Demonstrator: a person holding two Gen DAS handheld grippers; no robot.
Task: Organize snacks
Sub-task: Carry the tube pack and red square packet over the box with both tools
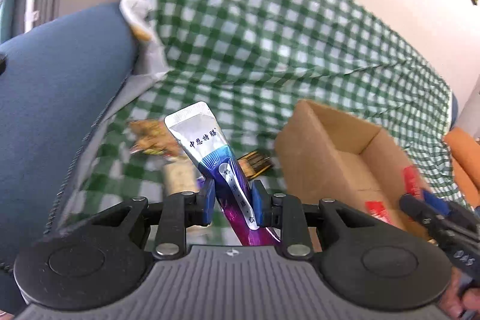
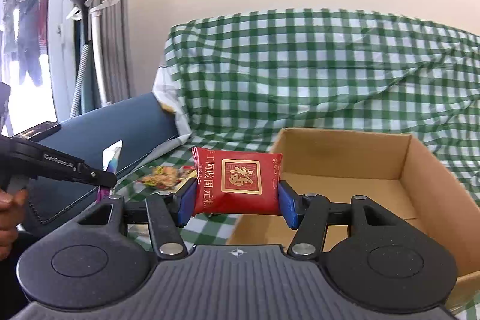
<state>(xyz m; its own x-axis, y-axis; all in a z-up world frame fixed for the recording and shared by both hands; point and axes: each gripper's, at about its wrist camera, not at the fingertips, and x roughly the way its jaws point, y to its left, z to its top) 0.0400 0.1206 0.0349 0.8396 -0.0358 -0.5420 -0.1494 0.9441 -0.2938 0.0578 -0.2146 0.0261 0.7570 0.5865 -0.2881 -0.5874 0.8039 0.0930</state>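
My left gripper [image 1: 232, 201] is shut on a silver and purple stick sachet [image 1: 210, 152], held upright above the checked cloth. My right gripper [image 2: 237, 204] is shut on a red square snack packet [image 2: 238, 180], held just left of the open cardboard box [image 2: 354, 146]. The box also shows in the left wrist view [image 1: 327, 146], to the right of the sachet, with the right gripper [image 1: 432, 209] and red packet [image 1: 412, 179] over it. The left gripper [image 2: 102, 179] with the sachet [image 2: 112, 158] shows at the left of the right wrist view.
Loose snack packets [image 1: 153, 137] lie on the green checked cloth [image 1: 270, 50] behind the sachet, also seen in the right wrist view [image 2: 165, 177]. A blue sofa arm [image 1: 54, 98] rises on the left. An orange cushion [image 1: 462, 158] is at far right.
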